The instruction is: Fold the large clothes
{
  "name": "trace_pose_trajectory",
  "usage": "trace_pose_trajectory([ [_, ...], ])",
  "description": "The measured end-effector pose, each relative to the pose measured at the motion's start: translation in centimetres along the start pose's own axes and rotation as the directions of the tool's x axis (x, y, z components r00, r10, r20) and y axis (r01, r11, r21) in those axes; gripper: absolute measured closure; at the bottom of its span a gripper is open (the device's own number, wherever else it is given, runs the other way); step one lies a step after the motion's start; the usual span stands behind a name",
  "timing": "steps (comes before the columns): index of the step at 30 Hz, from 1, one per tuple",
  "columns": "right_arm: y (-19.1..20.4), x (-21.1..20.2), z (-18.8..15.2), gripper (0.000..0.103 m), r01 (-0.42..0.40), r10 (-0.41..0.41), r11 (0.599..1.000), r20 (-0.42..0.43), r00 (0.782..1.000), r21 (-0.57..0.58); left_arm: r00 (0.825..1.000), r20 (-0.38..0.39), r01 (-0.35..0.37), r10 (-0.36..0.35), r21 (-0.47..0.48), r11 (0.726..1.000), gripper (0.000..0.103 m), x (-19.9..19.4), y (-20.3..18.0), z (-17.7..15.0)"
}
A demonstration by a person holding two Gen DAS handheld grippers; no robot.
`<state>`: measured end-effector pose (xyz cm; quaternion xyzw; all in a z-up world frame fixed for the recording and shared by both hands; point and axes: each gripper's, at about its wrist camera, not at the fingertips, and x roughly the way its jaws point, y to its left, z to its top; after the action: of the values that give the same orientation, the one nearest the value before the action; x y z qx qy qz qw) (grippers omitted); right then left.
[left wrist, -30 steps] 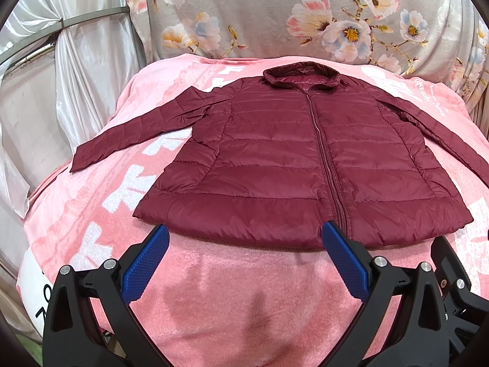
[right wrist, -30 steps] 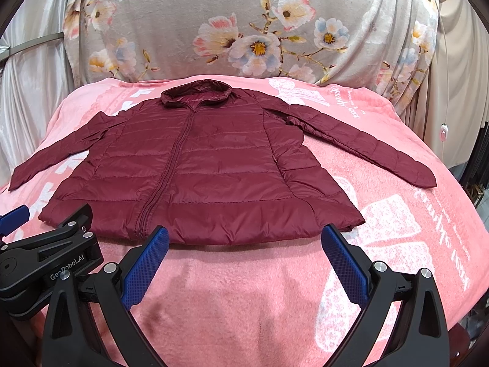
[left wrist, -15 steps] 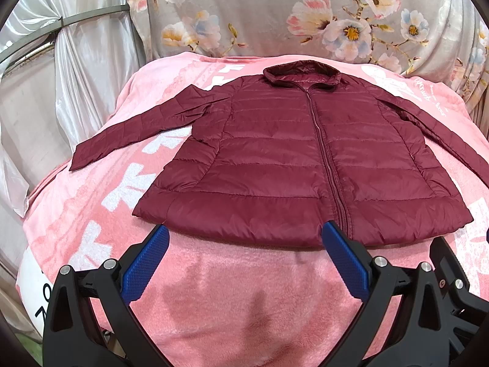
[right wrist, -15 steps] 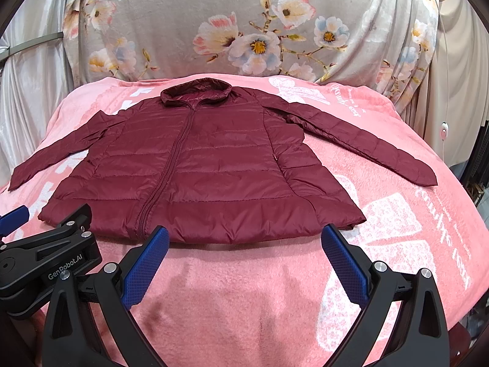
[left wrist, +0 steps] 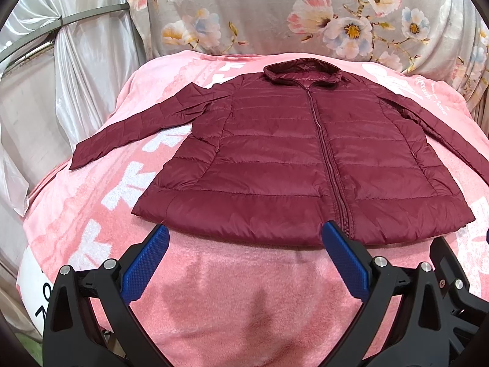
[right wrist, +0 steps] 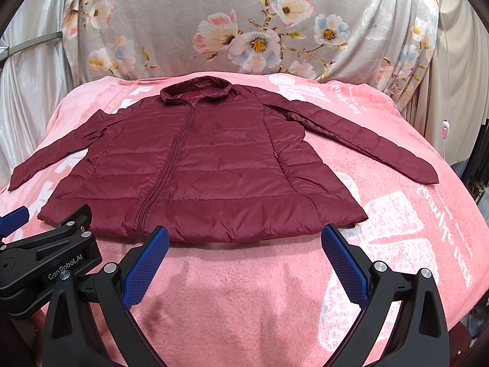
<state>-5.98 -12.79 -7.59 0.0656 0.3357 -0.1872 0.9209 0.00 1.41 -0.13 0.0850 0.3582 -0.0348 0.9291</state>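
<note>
- A dark red quilted jacket [left wrist: 290,159] lies flat and face up on a pink blanket [left wrist: 232,290], zipped closed, its collar [left wrist: 302,72] toward 12 o'clock and its hem toward 6 o'clock.
- In the left wrist view, the jacket fills the middle of the blanket; one sleeve [left wrist: 134,133] stretches out toward 9 o'clock, lying flat on the blanket.
- In the right wrist view, the other sleeve [right wrist: 363,139] reaches out toward 3 o'clock, also flat and unfolded.
- The left gripper [left wrist: 244,234] hovers at 6 o'clock, just short of the hem, its blue-padded fingers [left wrist: 145,267] spread wide and holding nothing.
- The right gripper [right wrist: 244,234] hovers at 6 o'clock of its own view, near the hem, its fingers [right wrist: 345,267] also spread wide and empty.
- In the right wrist view, the black body of the left gripper shows at 8 o'clock, just beside the right gripper, overlapping the jacket's lower corner in the picture.
- Behind the blanket, at 12 o'clock, hangs a grey floral cloth [right wrist: 244,24] with pink and white blossoms.
- A pale, shiny curtain [left wrist: 70,70] hangs at 10 o'clock in the left wrist view.
- White printed lettering [right wrist: 452,244] marks the blanket at 3 to 4 o'clock in the right wrist view.
</note>
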Motion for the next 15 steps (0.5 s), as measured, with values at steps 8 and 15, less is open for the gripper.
trace_pose_trajectory([
  [8,-1.1,0.8,0.8,0.005,-0.057,0.057,0.998,-0.009,0.998,0.018,1.0,-0.017,0.017,-0.017,0.0,1.0,0.005,1.7,0.3,0.5],
  [15,-13.0,5.2,3.1,0.005,0.068,-0.057,0.956,-0.047,0.997,0.285,1.0,-0.03,0.002,-0.004,-0.066,0.998,0.005,4.0,1.9,2.8],
])
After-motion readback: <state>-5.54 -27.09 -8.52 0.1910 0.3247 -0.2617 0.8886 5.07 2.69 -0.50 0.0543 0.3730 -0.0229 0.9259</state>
